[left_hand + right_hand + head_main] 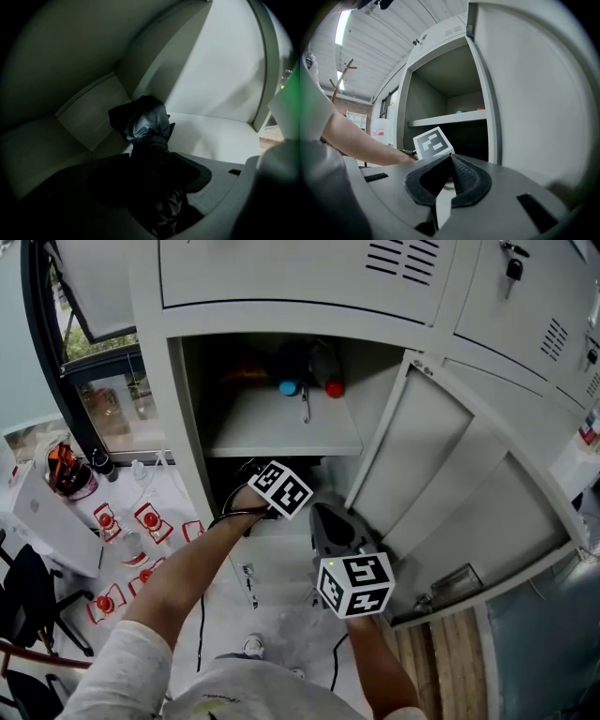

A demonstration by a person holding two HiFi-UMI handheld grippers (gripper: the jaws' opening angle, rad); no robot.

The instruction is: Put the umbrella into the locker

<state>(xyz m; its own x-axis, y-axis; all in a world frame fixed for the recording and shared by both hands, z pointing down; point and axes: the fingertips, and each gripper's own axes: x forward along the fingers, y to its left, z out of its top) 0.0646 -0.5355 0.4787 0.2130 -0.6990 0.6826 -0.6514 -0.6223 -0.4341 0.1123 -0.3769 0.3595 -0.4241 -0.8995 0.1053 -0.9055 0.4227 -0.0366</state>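
A folded dark umbrella [145, 126] sits between the jaws of my left gripper [152, 187], which is shut on it. Its far end points into the back corner of the locker's lower compartment [211, 136]. From the head view only the left gripper's marker cube [281, 488] shows at the dark opening under the shelf [281, 432]; the umbrella is hidden there. My right gripper [330, 526] hovers outside, just right of the opening and in front of the open door [450, 493]. Its jaws [449, 161] are shut with nothing between them.
A blue cap [289, 387] and a red cap [334, 388] stand on the upper shelf. Red-and-white packets [150, 519] and bottles lie on the floor to the left, beside a black chair [28, 615]. Closed locker doors [291, 273] are above.
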